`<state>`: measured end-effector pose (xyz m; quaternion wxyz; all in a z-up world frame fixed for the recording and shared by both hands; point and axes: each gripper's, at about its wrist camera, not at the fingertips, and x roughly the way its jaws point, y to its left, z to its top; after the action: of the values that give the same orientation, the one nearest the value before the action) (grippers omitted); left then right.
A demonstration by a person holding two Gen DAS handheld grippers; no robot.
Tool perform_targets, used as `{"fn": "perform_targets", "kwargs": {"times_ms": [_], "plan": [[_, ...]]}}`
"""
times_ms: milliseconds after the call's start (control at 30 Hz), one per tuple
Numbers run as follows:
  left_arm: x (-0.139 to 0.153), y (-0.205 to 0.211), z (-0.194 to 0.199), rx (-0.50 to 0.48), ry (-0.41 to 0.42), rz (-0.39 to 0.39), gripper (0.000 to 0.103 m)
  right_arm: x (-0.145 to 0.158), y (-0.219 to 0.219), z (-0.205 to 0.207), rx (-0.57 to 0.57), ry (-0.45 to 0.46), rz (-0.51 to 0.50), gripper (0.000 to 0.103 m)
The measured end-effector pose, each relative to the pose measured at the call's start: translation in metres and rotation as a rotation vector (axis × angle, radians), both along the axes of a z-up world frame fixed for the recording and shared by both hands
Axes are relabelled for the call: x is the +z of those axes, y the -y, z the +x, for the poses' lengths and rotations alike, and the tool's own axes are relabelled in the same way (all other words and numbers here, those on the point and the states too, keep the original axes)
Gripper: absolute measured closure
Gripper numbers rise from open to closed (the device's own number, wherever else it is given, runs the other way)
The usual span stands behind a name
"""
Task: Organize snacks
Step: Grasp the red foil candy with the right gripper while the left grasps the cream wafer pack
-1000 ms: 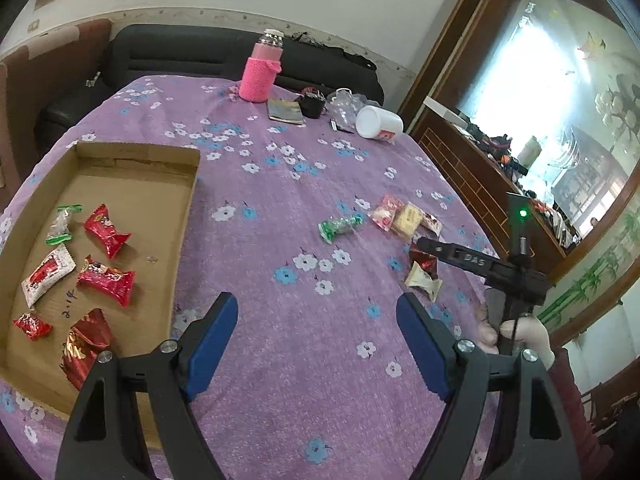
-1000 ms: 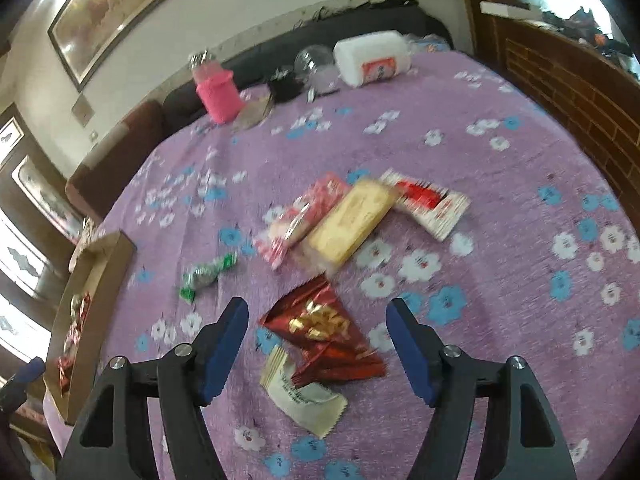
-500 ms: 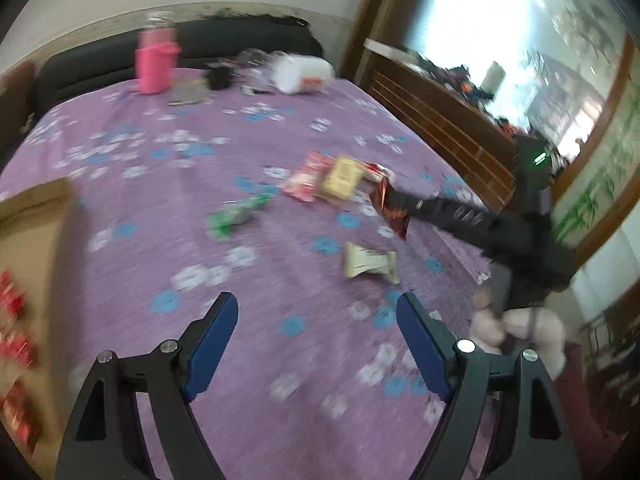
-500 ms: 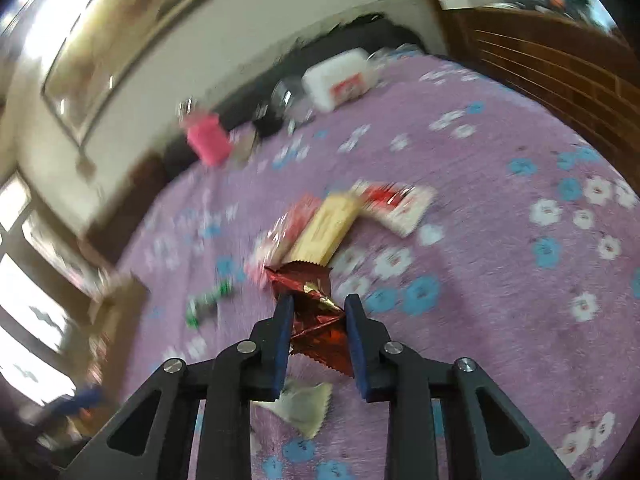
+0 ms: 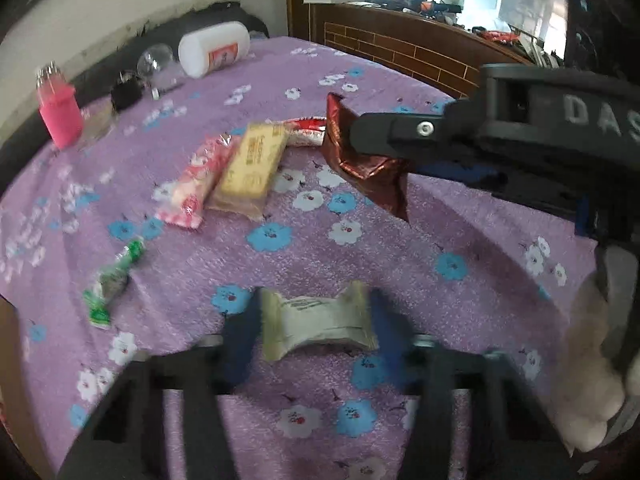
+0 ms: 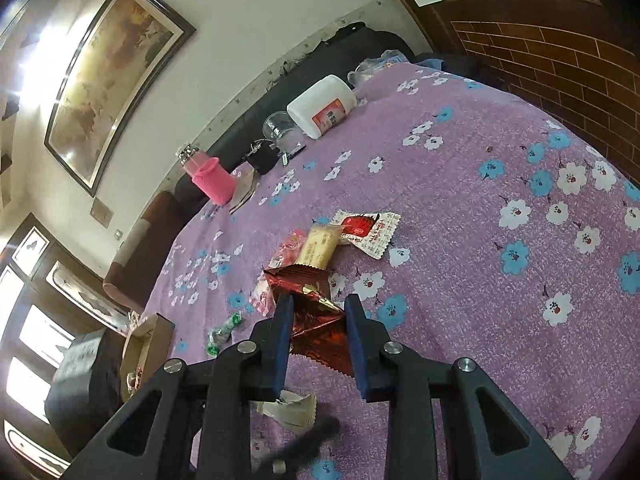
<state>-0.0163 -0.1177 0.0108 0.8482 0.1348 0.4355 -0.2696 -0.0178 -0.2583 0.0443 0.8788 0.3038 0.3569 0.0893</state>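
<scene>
Both grippers on snack packets above the purple flowered tablecloth (image 5: 280, 264).

The right gripper (image 6: 316, 320), reaching in level from the right, is clamped on a crinkled dark-red foil packet (image 6: 316, 320) lifted off the cloth. The left gripper (image 5: 316, 320) tilts down; its blue pads have just been closing round one cream paper-wrapped packet (image 5: 316, 320) lying on the cloth, though blur hides whether they touch it. Four more snacks lie beyond: one pink packet (image 5: 196, 184), one yellow bar (image 5: 252, 168), one red-and-white sachet (image 6: 368, 228), one green-wrapped candy (image 5: 112, 280).
</scene>
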Motion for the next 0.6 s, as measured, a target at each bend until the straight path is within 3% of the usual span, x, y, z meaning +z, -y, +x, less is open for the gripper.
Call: {"fn": "perform_targets", "kwargs": {"times_ms": [333, 600], "plan": [[0.028, -0.043, -0.015, 0.083, 0.022, -0.093, 0.069, -0.005, -0.003, 0.003, 0.013, 0.003, 0.009, 0.076], [0.066, -0.164, -0.049, 0.286, 0.051, -0.206, 0.069, -0.006, -0.031, 0.002, 0.075, -0.002, -0.033, 0.076]]}}
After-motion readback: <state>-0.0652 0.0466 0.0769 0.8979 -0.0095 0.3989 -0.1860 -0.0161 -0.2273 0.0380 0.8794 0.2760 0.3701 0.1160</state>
